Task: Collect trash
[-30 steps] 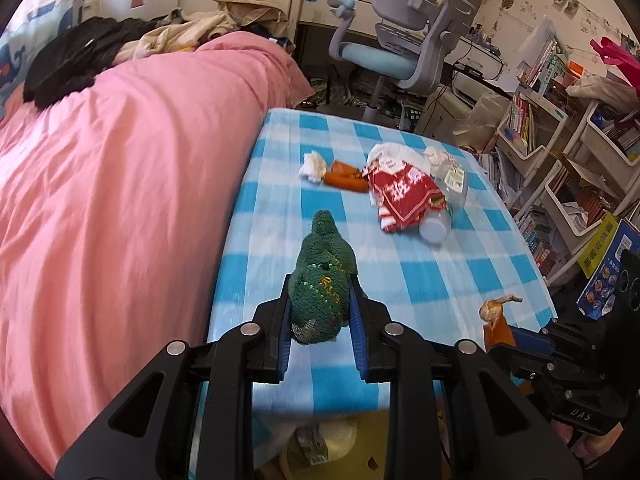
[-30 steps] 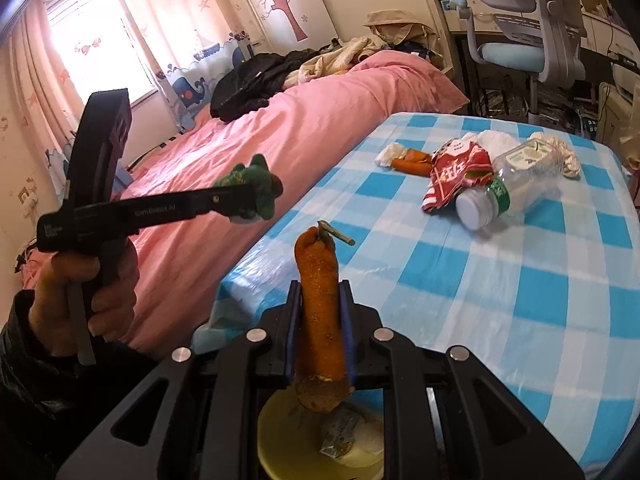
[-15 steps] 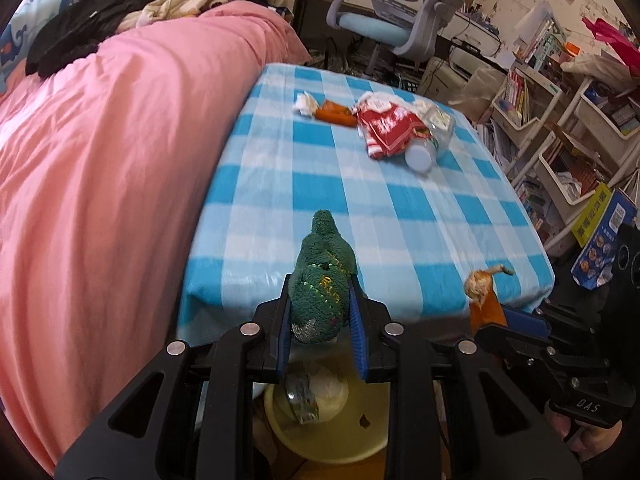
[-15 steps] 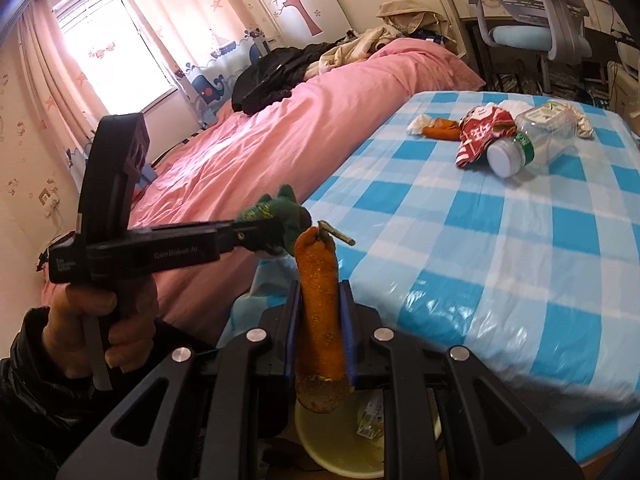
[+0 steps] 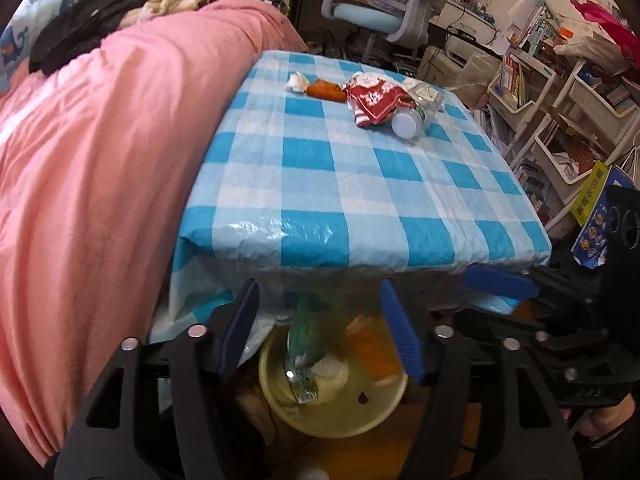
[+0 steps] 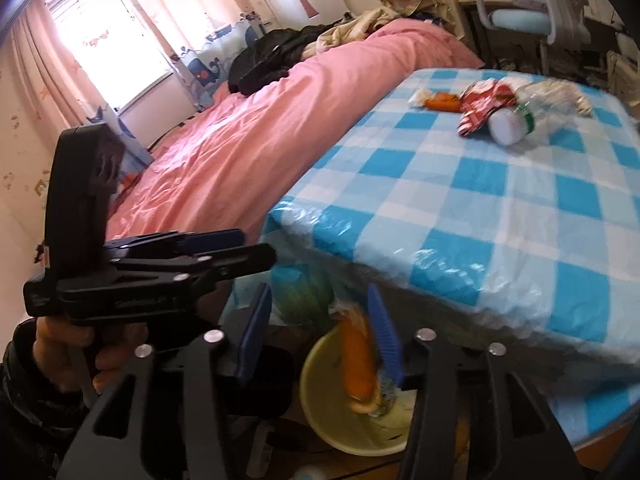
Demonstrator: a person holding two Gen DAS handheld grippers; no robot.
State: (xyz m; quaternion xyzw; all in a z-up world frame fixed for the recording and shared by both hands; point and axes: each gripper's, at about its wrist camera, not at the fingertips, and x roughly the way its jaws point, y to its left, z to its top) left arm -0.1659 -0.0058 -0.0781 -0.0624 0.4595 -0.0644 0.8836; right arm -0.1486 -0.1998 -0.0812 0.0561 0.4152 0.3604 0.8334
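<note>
Release confirmed: left gripper and right gripper jaws are opening, previously clamped green item and orange item dropping into yellow bin; table litter remains

We are seeing a blue-and-white checked cloth covering the tabletop, a pink blanket lying over the bed, a pale yellow bowl sitting on the floor, and a red-and-white wrapper lying beside an orange carrot.
</note>
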